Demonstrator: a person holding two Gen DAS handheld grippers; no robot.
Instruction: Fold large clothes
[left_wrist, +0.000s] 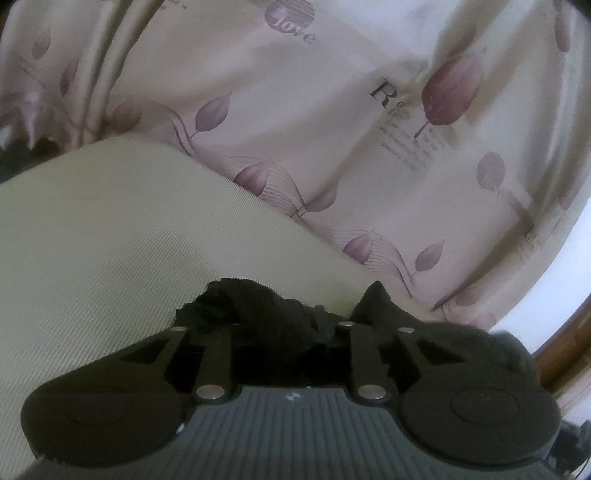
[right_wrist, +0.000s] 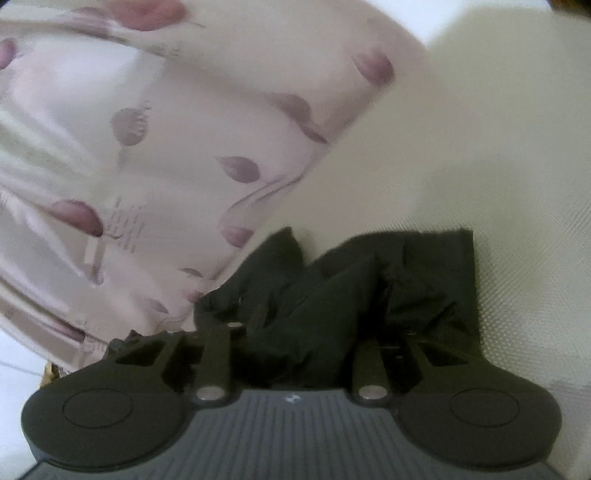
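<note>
Black garment (left_wrist: 258, 310) bunched over pale ribbed mattress (left_wrist: 92, 240), beside leaf-print curtain (left_wrist: 332, 129). Left gripper (left_wrist: 288, 328) & right gripper (right_wrist: 303, 325): cloth between jaws, grip probably unclear, can't tell.

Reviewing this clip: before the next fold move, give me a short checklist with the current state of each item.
1. Black garment between left gripper jaws: ok.
2. Black garment between right gripper jaws: ok.
3. Pads pressing firmly, either side: cannot tell.
4. Garment spread flat: not ok, bunched at both grippers.
5. Beige surface free beneath: ok.
6. Leaf-print curtain clear of garment: cannot tell.
</note>
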